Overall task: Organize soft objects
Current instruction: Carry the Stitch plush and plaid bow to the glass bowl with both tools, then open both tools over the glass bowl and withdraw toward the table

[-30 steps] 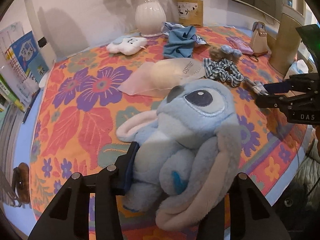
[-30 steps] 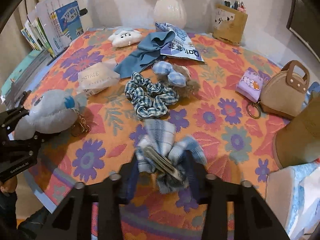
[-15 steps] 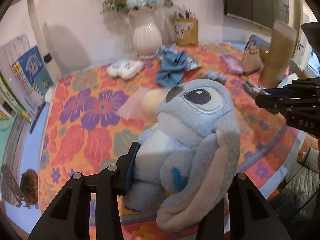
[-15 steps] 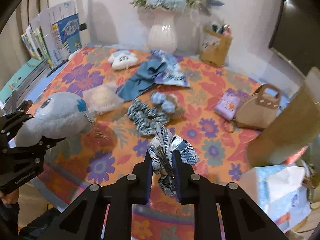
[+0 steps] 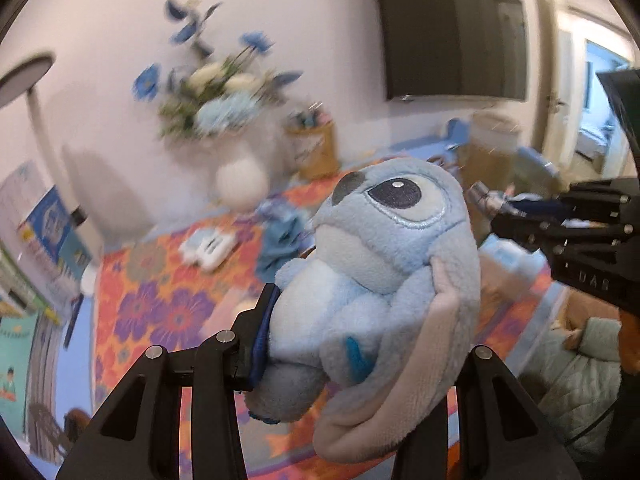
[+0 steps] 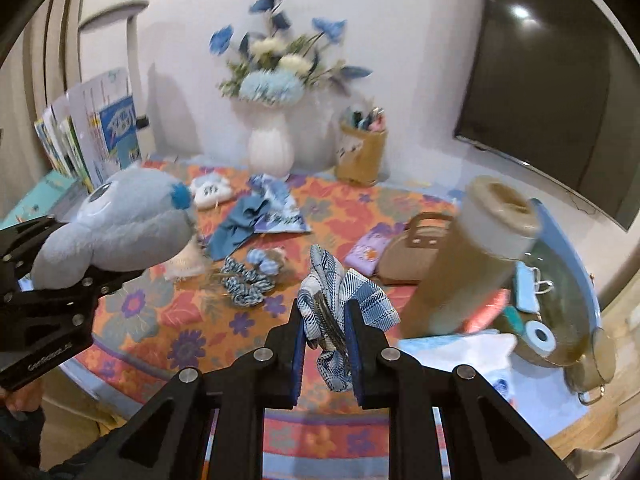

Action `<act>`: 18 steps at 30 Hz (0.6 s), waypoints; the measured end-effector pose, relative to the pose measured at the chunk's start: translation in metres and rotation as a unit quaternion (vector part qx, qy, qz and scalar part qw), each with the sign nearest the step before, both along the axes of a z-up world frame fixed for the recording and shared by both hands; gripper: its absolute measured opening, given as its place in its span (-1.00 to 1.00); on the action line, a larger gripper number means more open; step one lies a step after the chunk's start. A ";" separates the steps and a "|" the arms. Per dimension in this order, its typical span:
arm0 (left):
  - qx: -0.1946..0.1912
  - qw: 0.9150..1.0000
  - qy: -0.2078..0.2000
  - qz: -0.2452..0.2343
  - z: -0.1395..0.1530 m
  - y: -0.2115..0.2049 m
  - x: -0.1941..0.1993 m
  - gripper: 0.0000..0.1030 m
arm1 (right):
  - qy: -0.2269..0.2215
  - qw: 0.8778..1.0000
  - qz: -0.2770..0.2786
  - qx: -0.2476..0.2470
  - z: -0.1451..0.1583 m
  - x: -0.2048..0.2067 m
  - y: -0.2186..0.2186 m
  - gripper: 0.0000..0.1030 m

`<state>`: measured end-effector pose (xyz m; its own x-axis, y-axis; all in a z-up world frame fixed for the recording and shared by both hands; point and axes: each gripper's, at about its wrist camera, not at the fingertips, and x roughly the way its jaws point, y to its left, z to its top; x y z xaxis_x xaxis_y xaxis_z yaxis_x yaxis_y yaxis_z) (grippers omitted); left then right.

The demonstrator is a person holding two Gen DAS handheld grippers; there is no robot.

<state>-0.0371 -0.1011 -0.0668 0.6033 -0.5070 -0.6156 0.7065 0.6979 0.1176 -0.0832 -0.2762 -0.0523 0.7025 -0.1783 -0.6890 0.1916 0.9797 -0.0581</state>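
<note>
Two soft items hang clear of the floral tablecloth [image 6: 188, 320], apparently for carrying off: left gripper [image 5: 356, 344] clamps the blue plush toy [image 5: 384, 264] low on its body; right gripper [image 6: 326, 344] pinches the plaid hair bow [image 6: 344, 296]

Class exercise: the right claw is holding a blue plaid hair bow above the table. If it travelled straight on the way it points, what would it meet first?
Probably the floral tablecloth, near the lilac pouch and the checked scrunchie. The right claw, shut on the plaid hair bow, tilts downward; depth is unclear.
</note>
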 end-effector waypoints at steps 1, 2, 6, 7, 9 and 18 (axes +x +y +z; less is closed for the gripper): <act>-0.004 1.000 -0.002 -0.009 0.005 -0.006 -0.003 -0.28 | -0.008 1.000 -0.005 0.003 0.008 -0.007 -0.008 -0.65; -0.008 1.000 -0.008 -0.025 0.015 -0.016 -0.009 -0.28 | -0.023 1.000 -0.018 0.012 0.021 -0.019 -0.022 -0.65; -0.025 0.996 -0.024 -0.080 0.042 -0.056 -0.028 -0.27 | -0.064 0.994 -0.085 0.022 0.048 -0.058 -0.068 -0.65; -0.030 0.994 -0.021 -0.100 0.050 -0.072 -0.032 -0.27 | -0.071 0.992 -0.105 0.019 0.051 -0.066 -0.080 -0.65; -0.037 0.990 -0.013 -0.134 0.060 -0.102 -0.042 -0.27 | -0.086 0.984 -0.151 0.028 0.057 -0.086 -0.111 -0.65; -0.027 0.977 0.021 -0.209 0.064 -0.238 -0.066 -0.27 | -0.101 0.949 -0.268 0.132 0.029 -0.111 -0.235 -0.65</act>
<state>-0.1030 -0.3387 -0.0025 0.3110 -0.7366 -0.6005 0.9346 0.3518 0.0525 -0.1946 -0.5109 -0.0229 0.6826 -0.3864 -0.6204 0.6471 0.7139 0.2674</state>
